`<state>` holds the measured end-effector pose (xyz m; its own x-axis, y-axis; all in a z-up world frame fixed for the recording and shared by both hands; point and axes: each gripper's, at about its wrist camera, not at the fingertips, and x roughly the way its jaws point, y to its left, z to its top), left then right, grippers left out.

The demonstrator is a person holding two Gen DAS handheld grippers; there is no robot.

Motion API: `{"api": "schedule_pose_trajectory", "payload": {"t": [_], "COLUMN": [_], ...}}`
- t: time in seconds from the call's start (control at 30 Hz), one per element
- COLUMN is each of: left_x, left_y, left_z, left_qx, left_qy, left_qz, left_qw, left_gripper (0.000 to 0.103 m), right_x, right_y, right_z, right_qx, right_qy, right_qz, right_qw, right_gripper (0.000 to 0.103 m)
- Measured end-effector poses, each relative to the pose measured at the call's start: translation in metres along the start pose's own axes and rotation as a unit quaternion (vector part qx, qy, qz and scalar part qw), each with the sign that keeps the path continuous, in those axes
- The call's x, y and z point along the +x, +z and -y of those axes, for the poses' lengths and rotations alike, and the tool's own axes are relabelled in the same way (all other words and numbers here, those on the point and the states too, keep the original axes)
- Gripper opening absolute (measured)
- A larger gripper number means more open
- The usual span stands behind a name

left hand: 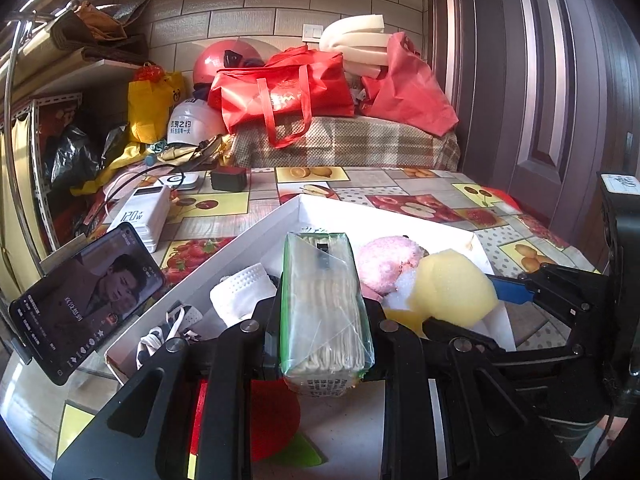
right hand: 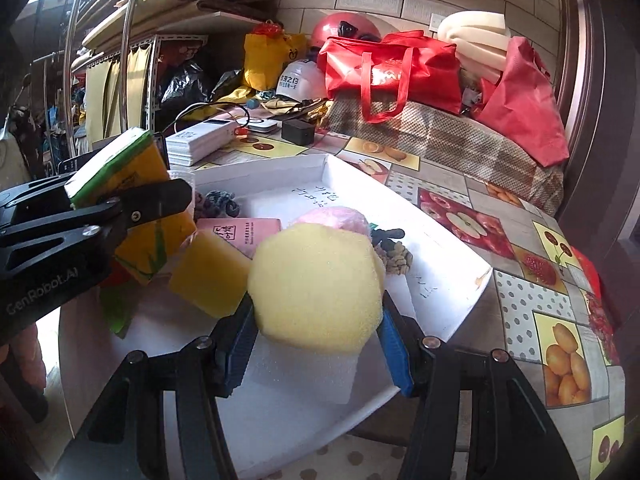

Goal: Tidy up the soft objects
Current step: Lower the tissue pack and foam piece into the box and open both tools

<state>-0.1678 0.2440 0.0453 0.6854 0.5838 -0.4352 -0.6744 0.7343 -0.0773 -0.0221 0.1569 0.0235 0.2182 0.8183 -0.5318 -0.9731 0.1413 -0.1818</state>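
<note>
Tray (right hand: pixel 440 236) holds pink packet (right hand: pixel 240 232); left view hides it.

"120W" stands on the white power bank (left hand: pixel 141 216); "GenRobot.AI" is printed on the left tool (right hand: pixel 132 216).

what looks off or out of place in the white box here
Mostly nothing: soft things lie in the white box. The odd item is a dark metal clip beside the pink plush; it looks hard. The box's near corner looks stained.
</note>
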Motion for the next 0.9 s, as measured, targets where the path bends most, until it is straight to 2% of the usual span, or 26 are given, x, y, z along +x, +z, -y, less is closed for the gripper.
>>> {"api": "schedule_pose_trajectory", "payload": {"t": [0.17,0.27,0.5,0.6,0.67,0.7,0.73,0.77,0.8,0.83,0.87,0.9], "left_x": [0.007,0.012,0.016,0.015,0.015,0.014,0.013,0.012,0.008,0.004,0.001,-0.001], "left_y": [0.004,0.006,0.009,0.008,0.008,0.008,0.008,0.008,0.008,0.007,0.007,0.006], "left_z": [-0.003,-0.002,0.001,0.0,0.0,-0.001,0.0,0.0,0.0,0.0,0.002,0.003], "left_qx": [-0.005,-0.003,0.009,0.009,0.008,0.007,0.007,0.008,0.007,0.007,0.01,0.013], "left_qy": [0.003,0.009,0.015,0.016,0.019,0.02,0.024,0.029,0.038,0.046,0.052,0.055], "left_qz": [-0.005,-0.005,0.0,0.001,0.002,0.003,0.005,0.011,0.022,0.033,0.04,0.046], "left_qw": [1.0,0.9999,0.9998,0.9998,0.9998,0.9998,0.9997,0.9995,0.999,0.9984,0.9978,0.9974], "left_gripper": [0.023,0.023,0.023,0.023,0.027,0.035,0.055,0.066,0.077,0.088,0.094,0.103], "right_x": [0.01,0.003,-0.005,-0.004,-0.003,-0.003,-0.003,-0.002,-0.002,-0.003,-0.003,-0.004], "right_y": [0.007,0.007,0.011,0.012,0.013,0.013,0.013,0.013,0.013,0.012,0.012,0.012], "right_z": [0.026,0.032,0.011,0.011,0.012,0.012,0.014,0.014,0.015,0.016,0.015,0.015], "right_qx": [0.062,0.086,0.036,0.032,0.037,0.041,0.044,0.046,0.049,0.05,0.05,0.049], "right_qy": [-0.022,-0.02,-0.025,-0.024,-0.023,-0.022,-0.022,-0.025,-0.03,-0.033,-0.036,-0.04], "right_qz": [0.005,0.032,0.058,0.058,0.058,0.059,0.059,0.058,0.057,0.058,0.059,0.06], "right_qw": [0.998,0.996,0.997,0.998,0.997,0.997,0.997,0.997,0.997,0.997,0.996,0.996], "right_gripper": [0.057,0.057,0.057,0.058,0.06,0.063,0.069,0.076,0.088,0.092,0.095,0.103]}}
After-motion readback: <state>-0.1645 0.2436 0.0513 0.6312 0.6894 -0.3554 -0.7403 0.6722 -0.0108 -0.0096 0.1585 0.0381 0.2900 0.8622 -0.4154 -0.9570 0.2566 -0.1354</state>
